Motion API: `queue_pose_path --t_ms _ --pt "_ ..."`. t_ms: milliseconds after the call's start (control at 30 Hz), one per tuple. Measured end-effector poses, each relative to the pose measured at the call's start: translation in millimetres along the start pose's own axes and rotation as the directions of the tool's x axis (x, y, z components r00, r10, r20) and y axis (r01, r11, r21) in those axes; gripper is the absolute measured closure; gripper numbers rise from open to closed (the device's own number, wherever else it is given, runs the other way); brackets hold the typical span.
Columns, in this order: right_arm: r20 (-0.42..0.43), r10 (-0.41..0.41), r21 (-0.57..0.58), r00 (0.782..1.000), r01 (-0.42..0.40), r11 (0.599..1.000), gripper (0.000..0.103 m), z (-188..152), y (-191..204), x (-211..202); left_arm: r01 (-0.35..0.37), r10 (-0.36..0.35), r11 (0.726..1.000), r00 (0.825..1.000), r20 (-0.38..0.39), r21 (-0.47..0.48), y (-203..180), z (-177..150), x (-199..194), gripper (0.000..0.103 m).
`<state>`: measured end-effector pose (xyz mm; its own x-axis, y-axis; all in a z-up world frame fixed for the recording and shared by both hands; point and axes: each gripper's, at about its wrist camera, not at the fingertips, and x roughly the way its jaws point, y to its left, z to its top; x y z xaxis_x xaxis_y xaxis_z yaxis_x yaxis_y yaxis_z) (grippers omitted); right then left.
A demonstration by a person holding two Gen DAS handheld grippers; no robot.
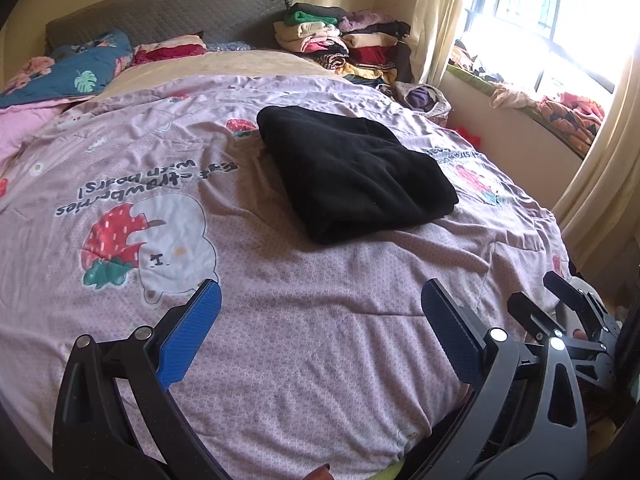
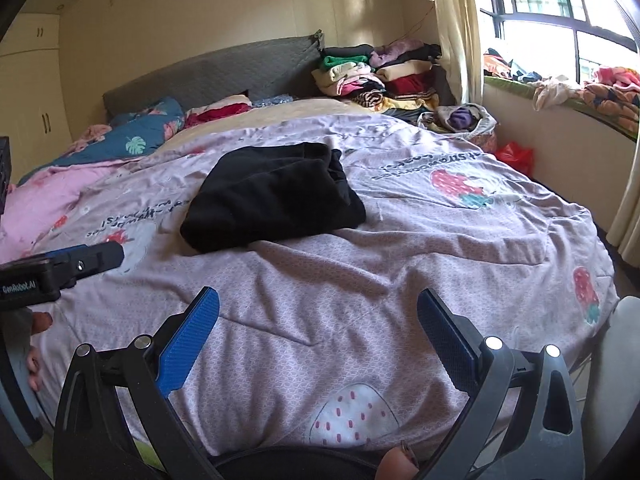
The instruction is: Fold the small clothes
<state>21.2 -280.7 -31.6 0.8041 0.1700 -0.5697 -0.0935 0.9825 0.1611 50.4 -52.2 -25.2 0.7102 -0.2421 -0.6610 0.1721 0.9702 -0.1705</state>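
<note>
A black garment [image 1: 352,172] lies folded into a thick rectangle on the pink strawberry-print bedspread [image 1: 280,320]; it also shows in the right wrist view [image 2: 272,196]. My left gripper [image 1: 320,300] is open and empty, held above the near part of the bed, well short of the garment. My right gripper [image 2: 318,312] is open and empty too, above the bed's near edge. The right gripper shows at the right edge of the left wrist view [image 1: 560,304], and the left gripper at the left edge of the right wrist view [image 2: 80,260].
A pile of folded clothes [image 1: 340,44] sits at the bed's far right corner by the grey headboard [image 1: 168,12]. Blue and pink bedding [image 1: 68,68] lies at the far left. A window sill with clothes [image 2: 580,88] and curtains are on the right.
</note>
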Motion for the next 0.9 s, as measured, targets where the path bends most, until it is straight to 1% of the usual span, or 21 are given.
queue_pose_path --t_ms 133,333,900 --pt "-0.016 0.007 0.022 1.000 -0.007 1.000 0.004 -0.2 -4.3 3.4 -0.004 0.004 1.000 1.000 -0.001 -0.010 0.9 -0.6 0.9 0.009" --pt "-0.021 0.000 0.000 1.000 0.000 1.000 0.004 -1.5 0.0 3.9 -0.035 0.035 0.999 0.999 -0.018 -0.013 1.5 -0.5 3.6 0.009" --pt "-0.031 -0.001 0.005 1.000 0.002 1.000 0.004 -1.3 -0.8 4.9 -0.040 0.040 0.999 0.999 -0.022 -0.013 1.4 -1.0 4.3 0.009"
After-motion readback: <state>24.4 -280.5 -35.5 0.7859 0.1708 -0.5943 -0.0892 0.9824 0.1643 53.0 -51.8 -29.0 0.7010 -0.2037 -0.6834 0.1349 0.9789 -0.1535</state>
